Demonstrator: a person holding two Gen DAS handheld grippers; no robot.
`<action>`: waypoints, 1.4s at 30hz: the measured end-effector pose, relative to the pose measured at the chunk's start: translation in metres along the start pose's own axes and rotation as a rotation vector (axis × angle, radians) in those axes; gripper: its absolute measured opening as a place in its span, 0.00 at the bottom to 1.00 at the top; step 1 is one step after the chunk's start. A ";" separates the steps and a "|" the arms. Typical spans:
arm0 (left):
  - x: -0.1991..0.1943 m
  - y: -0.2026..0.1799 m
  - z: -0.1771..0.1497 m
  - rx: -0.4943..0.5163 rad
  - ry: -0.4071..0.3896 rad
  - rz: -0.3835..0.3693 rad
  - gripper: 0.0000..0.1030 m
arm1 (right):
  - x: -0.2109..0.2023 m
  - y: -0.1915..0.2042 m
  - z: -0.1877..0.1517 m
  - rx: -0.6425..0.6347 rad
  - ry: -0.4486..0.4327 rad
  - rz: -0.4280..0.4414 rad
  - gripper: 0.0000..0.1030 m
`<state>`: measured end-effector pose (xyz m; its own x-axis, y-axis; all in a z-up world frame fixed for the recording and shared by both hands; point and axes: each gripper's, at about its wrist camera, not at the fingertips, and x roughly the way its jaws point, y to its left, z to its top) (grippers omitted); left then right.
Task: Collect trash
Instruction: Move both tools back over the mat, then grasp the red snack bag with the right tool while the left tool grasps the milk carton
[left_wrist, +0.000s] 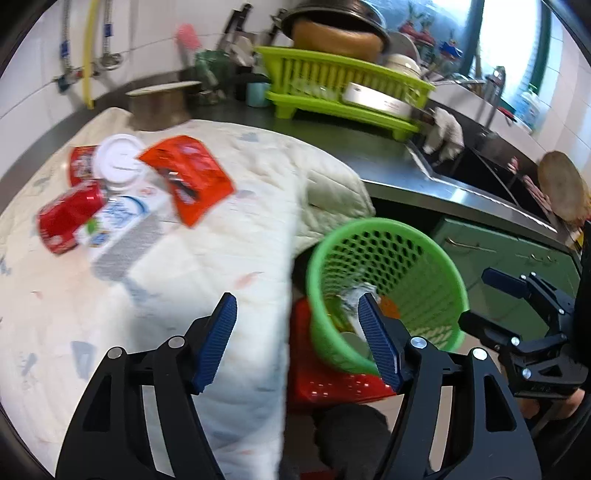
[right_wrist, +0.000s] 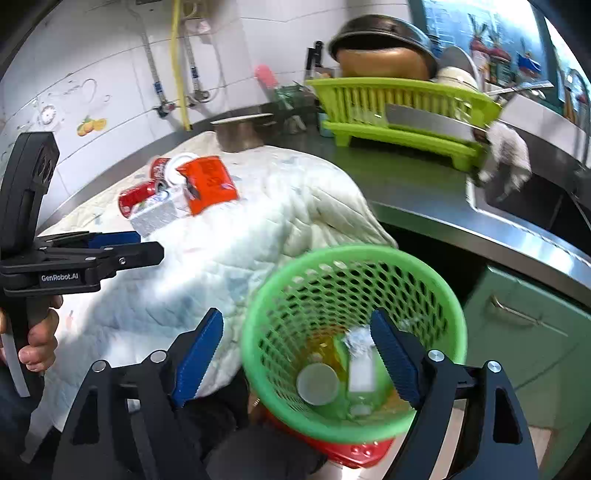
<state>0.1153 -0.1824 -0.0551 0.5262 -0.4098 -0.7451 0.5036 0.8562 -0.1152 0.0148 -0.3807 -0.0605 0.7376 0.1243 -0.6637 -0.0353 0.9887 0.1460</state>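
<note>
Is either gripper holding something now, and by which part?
No. The left gripper and the right gripper are both open, with nothing between their fingers.

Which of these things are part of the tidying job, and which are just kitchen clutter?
Part of the job: red can, white carton, orange packet, white lid, green basket, both open grippers.

Just lying about: dish rack, metal pot, quilted cloth, sink.

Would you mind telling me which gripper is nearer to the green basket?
Right. The right gripper hangs open directly over the green basket; the left gripper, also open, sits beside it over the cloth's edge.
</note>
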 end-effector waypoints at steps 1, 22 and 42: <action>-0.004 0.008 0.000 -0.007 -0.006 0.013 0.66 | 0.002 0.003 0.003 -0.004 -0.003 0.008 0.79; -0.046 0.152 -0.007 -0.205 -0.065 0.199 0.72 | 0.106 0.107 0.111 -0.150 0.001 0.190 0.81; -0.011 0.173 0.007 -0.114 -0.015 0.188 0.72 | 0.216 0.136 0.176 -0.203 0.057 0.189 0.84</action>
<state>0.2009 -0.0321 -0.0621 0.6141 -0.2434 -0.7508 0.3154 0.9477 -0.0492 0.2885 -0.2347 -0.0548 0.6661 0.3067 -0.6799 -0.3072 0.9434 0.1247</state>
